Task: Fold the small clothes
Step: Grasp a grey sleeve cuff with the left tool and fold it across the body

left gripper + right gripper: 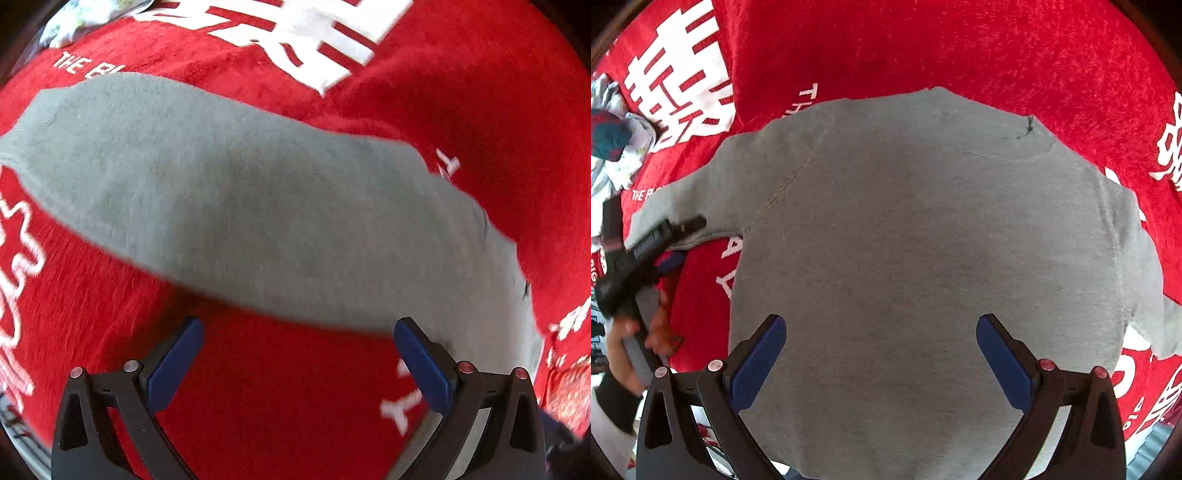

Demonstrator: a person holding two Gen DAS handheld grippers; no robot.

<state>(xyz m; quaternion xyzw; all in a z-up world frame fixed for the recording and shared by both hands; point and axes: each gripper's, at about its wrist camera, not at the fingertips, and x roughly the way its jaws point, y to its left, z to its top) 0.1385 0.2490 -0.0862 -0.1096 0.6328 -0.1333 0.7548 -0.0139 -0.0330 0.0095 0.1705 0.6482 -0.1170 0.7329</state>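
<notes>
Blue-padded right gripper (881, 332) hangs splayed and empty over the body of the grey sweatshirt (923, 240), which lies flat on the red blanket (923, 44), collar away. Its sleeve (221, 192) stretches sideways off the body, crosswise just ahead of the left gripper (298, 334), spread wide, holding nothing, and nearer.

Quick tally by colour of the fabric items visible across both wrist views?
Grey: 1, sweatshirt
Red: 1, printed cloth underneath
Pale patterned: 1, bundle at the cloth's edge, kind unclear
Total: 3
</notes>
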